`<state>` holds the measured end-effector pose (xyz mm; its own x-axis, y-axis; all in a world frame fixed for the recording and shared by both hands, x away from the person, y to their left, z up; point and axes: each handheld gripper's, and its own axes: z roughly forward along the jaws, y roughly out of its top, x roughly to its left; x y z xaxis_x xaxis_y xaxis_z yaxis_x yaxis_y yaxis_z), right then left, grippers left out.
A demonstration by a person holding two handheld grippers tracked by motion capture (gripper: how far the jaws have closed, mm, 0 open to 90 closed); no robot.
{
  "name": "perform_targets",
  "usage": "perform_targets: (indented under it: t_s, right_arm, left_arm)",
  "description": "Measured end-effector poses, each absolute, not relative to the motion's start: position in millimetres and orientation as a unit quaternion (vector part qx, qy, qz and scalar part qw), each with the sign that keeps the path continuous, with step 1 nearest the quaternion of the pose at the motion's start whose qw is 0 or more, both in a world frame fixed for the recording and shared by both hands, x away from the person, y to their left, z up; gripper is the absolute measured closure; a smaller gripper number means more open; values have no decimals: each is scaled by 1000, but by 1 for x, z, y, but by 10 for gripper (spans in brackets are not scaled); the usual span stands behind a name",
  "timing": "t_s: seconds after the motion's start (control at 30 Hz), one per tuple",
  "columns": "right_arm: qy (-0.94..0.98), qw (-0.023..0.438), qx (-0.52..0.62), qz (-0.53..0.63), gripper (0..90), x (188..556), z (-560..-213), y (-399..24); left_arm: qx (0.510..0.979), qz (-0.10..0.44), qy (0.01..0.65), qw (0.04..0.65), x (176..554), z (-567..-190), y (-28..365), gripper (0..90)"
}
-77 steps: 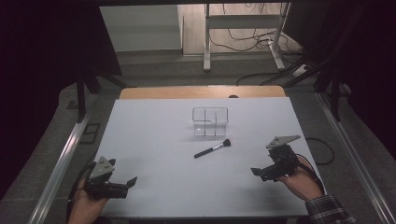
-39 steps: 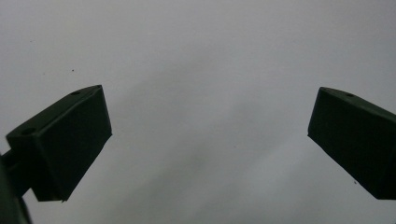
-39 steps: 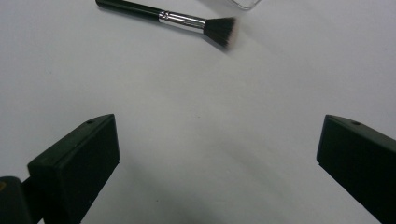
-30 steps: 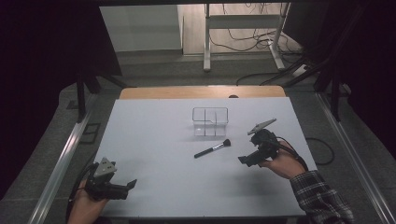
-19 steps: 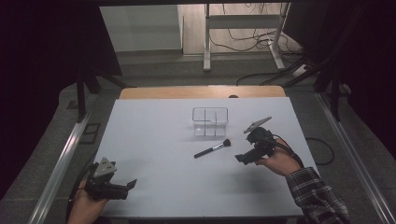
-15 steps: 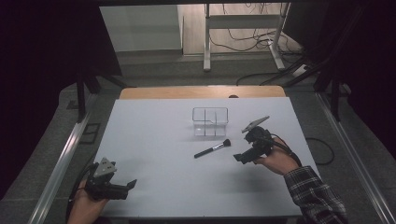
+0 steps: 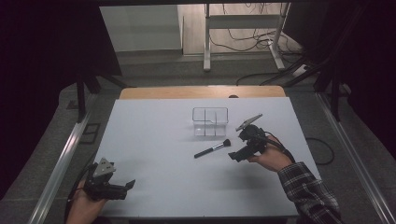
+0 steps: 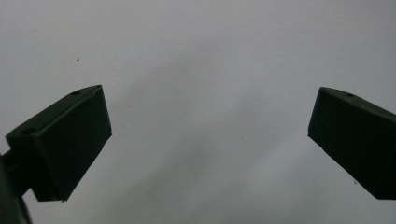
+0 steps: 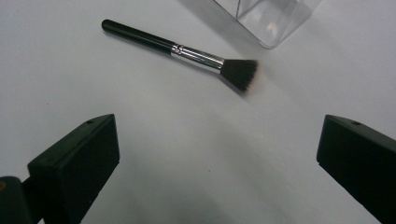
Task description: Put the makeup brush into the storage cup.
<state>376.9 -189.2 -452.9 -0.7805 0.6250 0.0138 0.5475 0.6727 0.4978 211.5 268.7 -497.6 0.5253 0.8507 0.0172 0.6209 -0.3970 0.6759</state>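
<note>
Jaws on both grippers stand wide apart, nothing between them.

Left to right across the table (image 7: pixel 154 140):

Left gripper (image 7: pixel 125 185) sits at the near-left corner, low over bare white surface, well apart from everything. Its own view has just the two black jaws over blank tabletop. Looks idle.

Makeup brush (image 7: pixel 212 149) lies flat near table centre, black handle pointing near-left, bristle head far-right. Silver ferrule between handle and bristles, clear in the right gripper view (image 9: pixel 180 49). Not touched by anything.

Clear organizer box (image 7: pixel 210 122) stands just beyond the brush head, with internal dividers and nothing visible inside. Its corner shows top right in the right gripper view (image 9: pixel 266 21). Brush head is near it but apart.

Right gripper (image 7: pixel 236 155) is just right of the brush head, aimed left and down at the brush. From its own camera the brush lies ahead of the jaws, not yet between them.

Step in hand, my read: approach for the pick, pre-grasp. Likely goal is brush into the box.

Next move calls for: advance until the jaws straddle the handle or ferrule, drop to table level, close across the shaft. Brush is thin and flat on the surface, so the jaws need to go low or they'll skate over it. Avoid the bristles.
</note>
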Motion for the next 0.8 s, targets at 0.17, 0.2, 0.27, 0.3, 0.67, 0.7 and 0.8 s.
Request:
perform_targets:
  t_s: [0.17, 0.2, 0.27, 0.3, 0.67, 0.7, 0.8]
  right_arm:
    - [915, 76, 312, 242, 0, 380, -455, -182]
    - [916, 75, 312, 241, 0, 381, -455, -181]
    - [916, 75, 310, 242, 0, 381, -456, -180]
    - [917, 74, 309, 240, 0, 382, -456, -179]
    - [924, 71, 296, 233, 0, 388, -458, -163]
    - [924, 71, 296, 233, 0, 388, -458, -163]
    - [925, 71, 295, 230, 0, 389, -459, -160]
  left_arm:
    - [818, 183, 449, 310, 212, -498, 268, 0]
    - [818, 183, 449, 310, 212, -498, 268, 0]
    - [819, 182, 449, 310, 212, -498, 268, 0]
    - [819, 181, 448, 309, 212, -498, 268, 0]
    - [820, 179, 447, 309, 213, -499, 268, 0]
    - [820, 179, 446, 309, 213, -499, 268, 0]
    - [821, 178, 446, 310, 213, -499, 268, 0]
